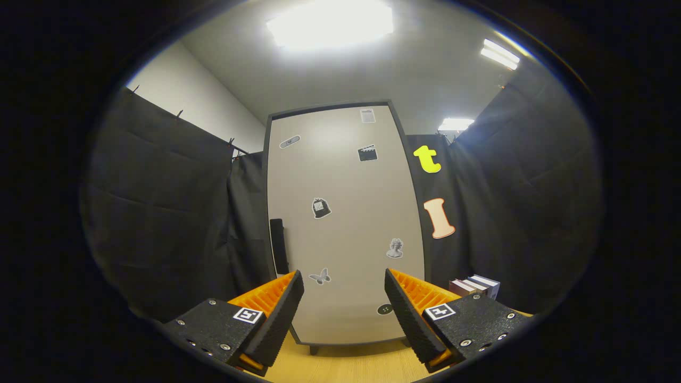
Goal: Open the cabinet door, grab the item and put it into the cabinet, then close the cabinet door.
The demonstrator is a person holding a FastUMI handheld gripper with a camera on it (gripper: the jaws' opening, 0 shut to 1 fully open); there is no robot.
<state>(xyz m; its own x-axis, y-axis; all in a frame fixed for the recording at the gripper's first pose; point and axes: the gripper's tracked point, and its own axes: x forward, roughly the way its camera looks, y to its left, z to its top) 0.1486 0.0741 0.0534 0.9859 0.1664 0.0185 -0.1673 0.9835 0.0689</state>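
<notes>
- The gripper point(344, 298) is wide open, and its two fingers hold nothing.
- A tall cabinet point(276, 175) stands just ahead of the fingers on a wooden table point(346, 367).
- The cabinet door point(340, 213) is shut, and it is a pale grey-brown colour with a dark frame around it.
- A dark handle point(279, 246) sits on the left side of the door, up and down, just above the left finger.
- Little stickers are stuck on the door, and one is a butterfly sticker point(320, 276) that shows between the fingers.
- A few books point(475, 286) stand side by side on the table, to the right of the cabinet and just beyond the right finger.
- Black cloth hangs on both sides of the cabinet.
- Bright lights point(330, 24) shine on the ceiling above.
</notes>
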